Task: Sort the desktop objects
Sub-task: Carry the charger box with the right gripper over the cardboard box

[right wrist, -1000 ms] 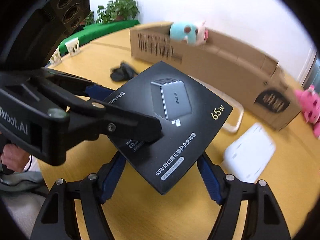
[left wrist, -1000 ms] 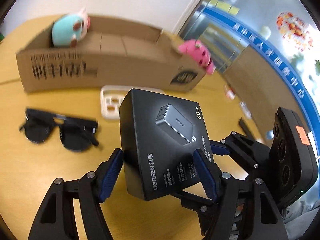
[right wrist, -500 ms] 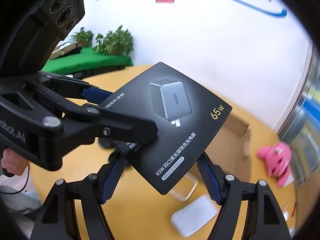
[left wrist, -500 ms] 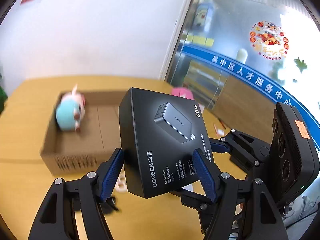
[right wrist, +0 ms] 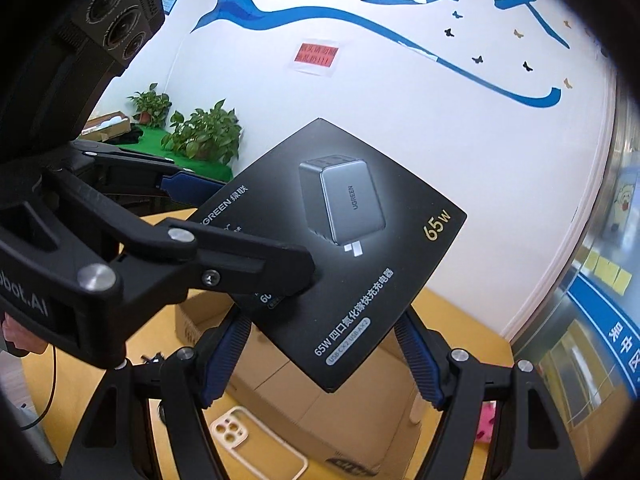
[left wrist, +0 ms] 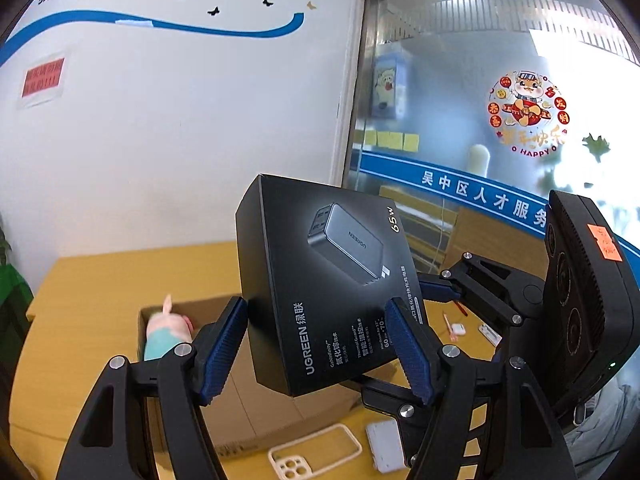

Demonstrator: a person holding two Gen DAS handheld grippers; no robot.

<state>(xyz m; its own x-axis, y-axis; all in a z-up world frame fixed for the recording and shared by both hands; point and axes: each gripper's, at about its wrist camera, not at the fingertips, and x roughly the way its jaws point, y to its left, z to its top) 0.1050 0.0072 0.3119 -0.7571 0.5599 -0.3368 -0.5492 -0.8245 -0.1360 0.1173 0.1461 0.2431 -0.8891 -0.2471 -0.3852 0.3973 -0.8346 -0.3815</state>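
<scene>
Grippers, left gripper and right gripper, both pinch the flat black cardboard charger box (held aloft); next it likely needs lowering into the open brown cardboard carton below

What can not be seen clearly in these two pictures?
- Cardboard box interior: left wrist view, mostly hidden by the charger box.
- Plush toy: half behind the left gripper.
- Pink toy: right wrist view, mostly behind the right gripper.
- Small items: too small.
</scene>
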